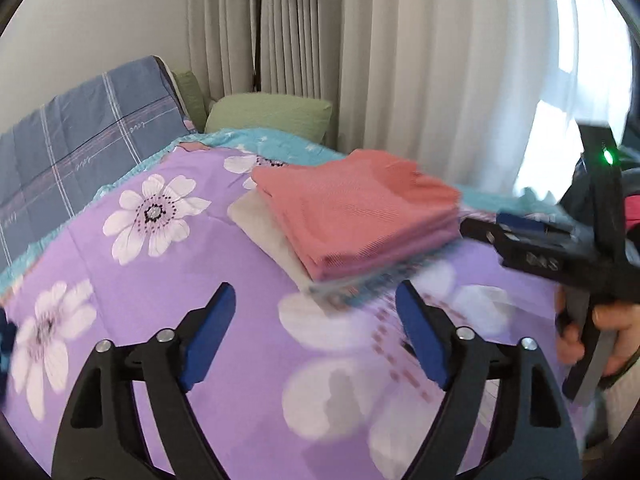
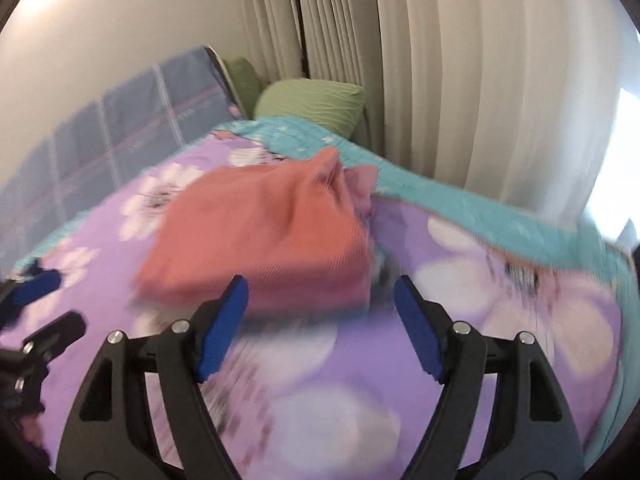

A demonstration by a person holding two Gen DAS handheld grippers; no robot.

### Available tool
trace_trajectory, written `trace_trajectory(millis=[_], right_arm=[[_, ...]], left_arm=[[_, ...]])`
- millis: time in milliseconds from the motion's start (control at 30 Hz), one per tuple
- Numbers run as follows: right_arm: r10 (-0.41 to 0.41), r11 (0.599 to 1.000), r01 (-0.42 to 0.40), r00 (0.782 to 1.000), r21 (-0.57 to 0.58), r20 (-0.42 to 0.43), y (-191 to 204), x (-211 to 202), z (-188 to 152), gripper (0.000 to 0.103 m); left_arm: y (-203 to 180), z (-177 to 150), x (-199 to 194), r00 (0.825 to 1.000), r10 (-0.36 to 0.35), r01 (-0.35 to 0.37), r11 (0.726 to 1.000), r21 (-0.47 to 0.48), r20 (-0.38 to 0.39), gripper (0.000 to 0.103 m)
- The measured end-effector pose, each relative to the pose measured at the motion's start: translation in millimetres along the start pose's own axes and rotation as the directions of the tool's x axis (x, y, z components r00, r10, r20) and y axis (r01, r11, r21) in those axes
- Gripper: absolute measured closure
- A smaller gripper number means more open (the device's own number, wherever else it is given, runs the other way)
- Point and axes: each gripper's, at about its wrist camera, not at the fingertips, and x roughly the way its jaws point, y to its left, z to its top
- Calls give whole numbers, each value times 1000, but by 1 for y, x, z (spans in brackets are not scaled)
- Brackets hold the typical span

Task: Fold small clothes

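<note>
A folded pink garment (image 1: 352,208) lies on top of a folded white garment (image 1: 264,232) on the purple flowered bedspread (image 1: 192,264). The pink garment also shows, blurred, in the right wrist view (image 2: 264,236). My left gripper (image 1: 316,316) is open and empty, just in front of the stack. My right gripper (image 2: 320,312) is open and empty, close to the pink garment's near edge. The right gripper also shows at the right of the left wrist view (image 1: 520,236), beside the stack.
A blue checked pillow (image 1: 80,148) and green pillows (image 1: 272,116) lie at the head of the bed. A turquoise quilt edge (image 2: 460,204) runs along the far side. White curtains (image 1: 440,60) hang behind the bed.
</note>
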Motion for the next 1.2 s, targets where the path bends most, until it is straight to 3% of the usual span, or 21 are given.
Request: trace_trajectory(millis=[100, 167, 333, 467, 600, 833, 1200], right_arm=[[38, 998, -39, 999, 42, 24, -1, -46, -26, 26], [52, 997, -54, 998, 51, 40, 3, -74, -42, 26], [81, 997, -79, 992, -21, 94, 32, -139, -68, 25], [44, 997, -34, 986, -66, 159, 48, -181, -78, 24], [-10, 993, 35, 978, -116, 206, 59, -204, -85, 22], [-13, 993, 37, 978, -109, 210, 59, -221, -93, 19], [-9, 992, 37, 973, -119, 230, 71, -242, -100, 17]], left_arm=[[-7, -18, -34, 998, -26, 28, 999, -29, 54, 14], [-13, -27, -57, 995, -27, 31, 999, -40, 92, 5], [-31, -38, -109, 986, 30, -29, 1000, -10, 161, 1], [-41, -46, -148, 980, 42, -39, 999, -15, 196, 1], [-48, -56, -177, 975, 69, -65, 998, -25, 213, 1], [-56, -65, -209, 960, 107, -106, 994, -19, 257, 1], [-63, -79, -228, 957, 128, -131, 991, -6, 261, 1]])
